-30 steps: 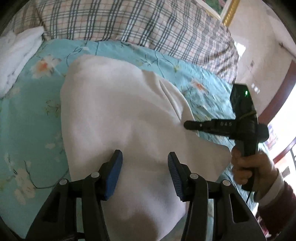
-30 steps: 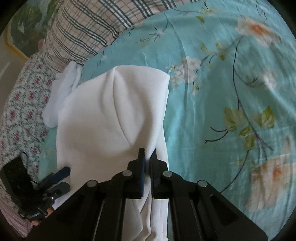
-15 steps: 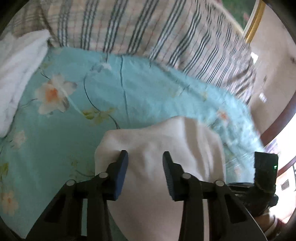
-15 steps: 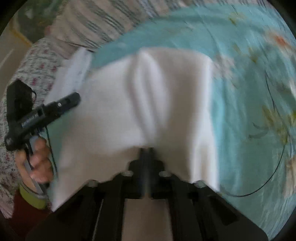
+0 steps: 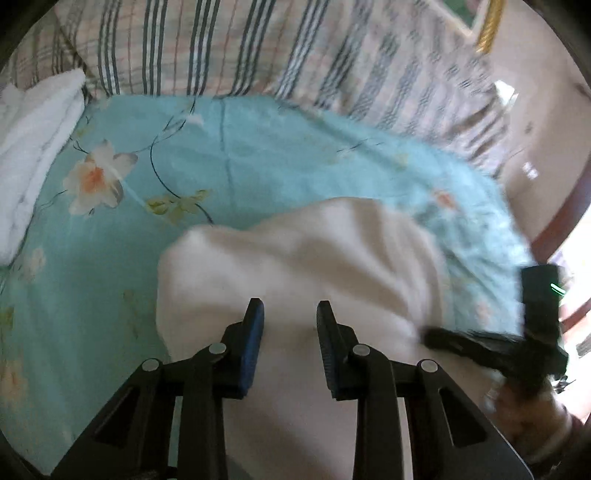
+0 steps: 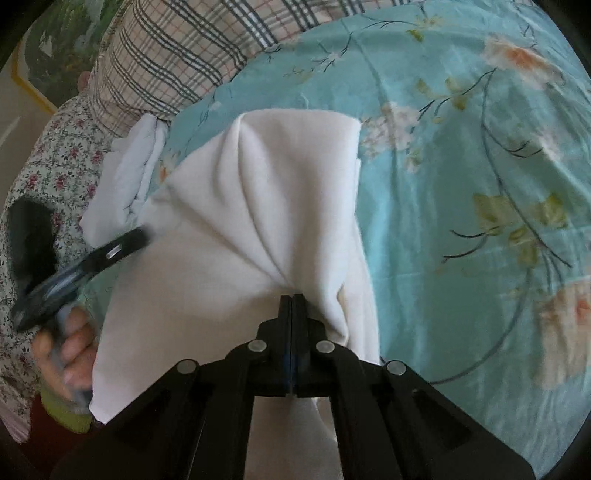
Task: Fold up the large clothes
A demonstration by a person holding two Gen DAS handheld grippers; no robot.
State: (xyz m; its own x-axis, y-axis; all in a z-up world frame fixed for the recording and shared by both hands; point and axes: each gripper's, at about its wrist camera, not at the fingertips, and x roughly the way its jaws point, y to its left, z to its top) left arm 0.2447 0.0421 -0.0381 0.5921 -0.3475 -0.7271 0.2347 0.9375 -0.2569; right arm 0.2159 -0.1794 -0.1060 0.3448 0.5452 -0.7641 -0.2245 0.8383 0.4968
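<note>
A large white garment (image 6: 266, 206) lies bunched on the turquoise floral bedsheet (image 6: 461, 155). My right gripper (image 6: 292, 297) is shut on a pinch of its near part, and folds fan out from that point. My left gripper (image 5: 290, 312) sits over the garment (image 5: 295, 258), jaws closing, with thick white cloth filling the gap between the blue pads (image 5: 253, 332). In the right wrist view the left gripper (image 6: 142, 234) is blurred at the garment's left edge, with a hand (image 6: 70, 347) on its handle. The right gripper (image 5: 436, 338) shows as a dark blur at the left view's lower right.
A plaid quilt (image 5: 240, 48) runs along the far side of the bed. A second white cloth (image 5: 33, 147) is heaped at the left by the quilt. A floral cover (image 6: 44, 177) lies at the bed's left side. A wall and a picture frame (image 5: 487, 26) stand beyond.
The left gripper's jaws narrowed onto the garment and it moved along the bed, so more bare sheet shows ahead. The right gripper went from nearly shut to fully shut on the cloth.
</note>
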